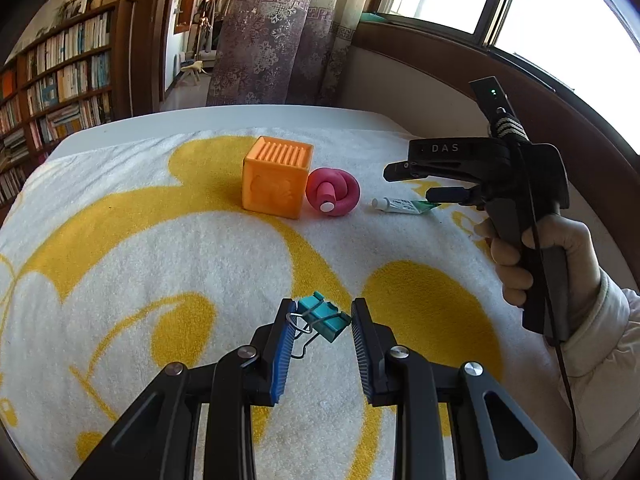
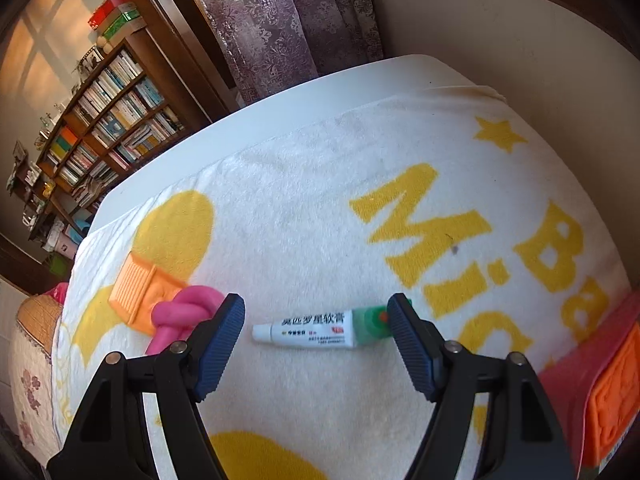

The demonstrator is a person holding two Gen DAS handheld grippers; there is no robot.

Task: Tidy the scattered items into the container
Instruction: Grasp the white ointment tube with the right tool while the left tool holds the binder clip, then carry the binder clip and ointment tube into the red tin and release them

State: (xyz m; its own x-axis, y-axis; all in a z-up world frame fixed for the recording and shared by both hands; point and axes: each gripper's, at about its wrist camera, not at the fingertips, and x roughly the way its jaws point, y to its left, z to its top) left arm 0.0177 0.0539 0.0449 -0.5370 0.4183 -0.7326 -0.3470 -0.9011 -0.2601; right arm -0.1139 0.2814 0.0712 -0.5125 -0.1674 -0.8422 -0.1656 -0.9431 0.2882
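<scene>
Teal binder clip [image 1: 323,316] with wire handles pinched in left gripper [image 1: 320,334] jaws; right gripper [image 2: 316,322] jaws spread wide, straddling smooth white ointment tube [image 2: 308,331] on fluffy towel [image 2: 320,200].

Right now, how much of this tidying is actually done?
Nothing visibly sits in a container yet. The left claw grips a teal binder clip; the right claw hangs open around the ointment tube. The pink knot toy and orange cube remain on the towel.
</scene>
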